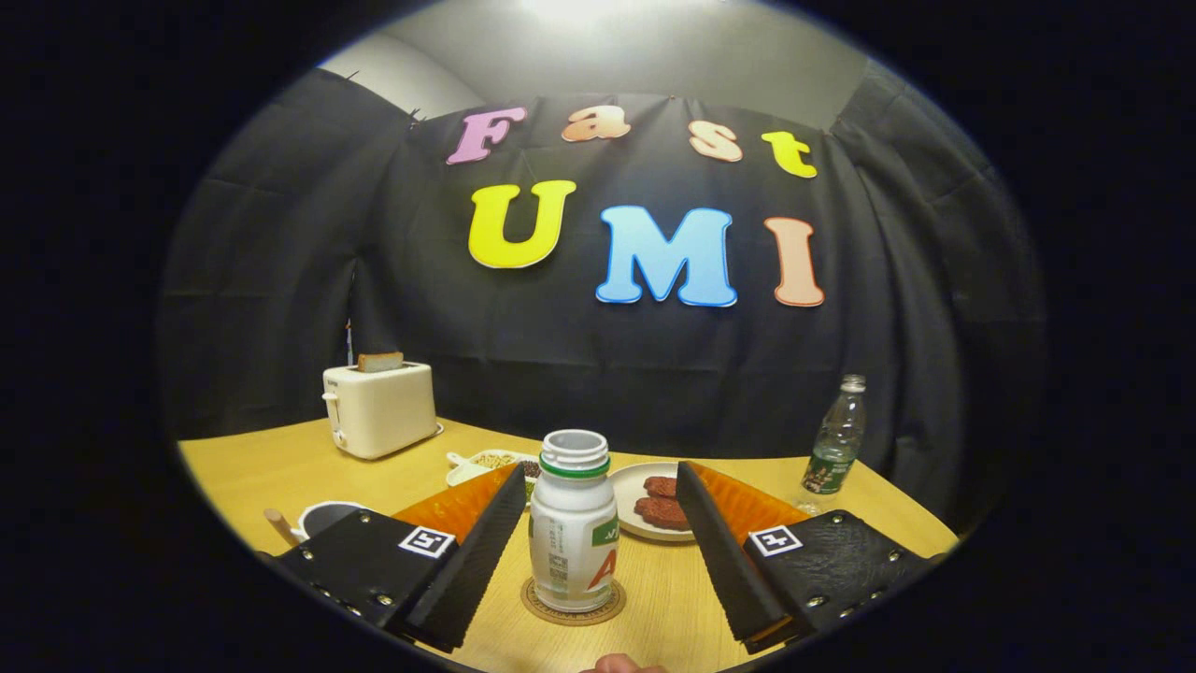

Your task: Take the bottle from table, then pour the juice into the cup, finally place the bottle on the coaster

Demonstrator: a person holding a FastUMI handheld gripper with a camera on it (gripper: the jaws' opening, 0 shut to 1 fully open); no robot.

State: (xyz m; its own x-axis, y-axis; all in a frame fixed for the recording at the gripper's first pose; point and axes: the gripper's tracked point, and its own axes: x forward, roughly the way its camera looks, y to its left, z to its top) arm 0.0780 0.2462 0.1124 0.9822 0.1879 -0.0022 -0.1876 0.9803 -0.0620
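Gripper view. A white plastic bottle with a green neck band and an uncapped mouth (572,523) is seen standing upright on a round brown woven coaster (573,604) on the yellow wooden table (271,467). The hand-held gripper (603,486) is held released: its two fingers are spread wide, one on each side of the bottle, with a gap left on both sides and no contact made.

Beyond the bottle, a white round plate with dark red patties (654,500) is set on the table, and a small white dish of grains (486,462) beside it. A dark cup with a wooden handle (322,517) is found by the left finger. A cream toaster holding a slice of bread (378,408) and a clear plastic water bottle (834,437) are placed further back.
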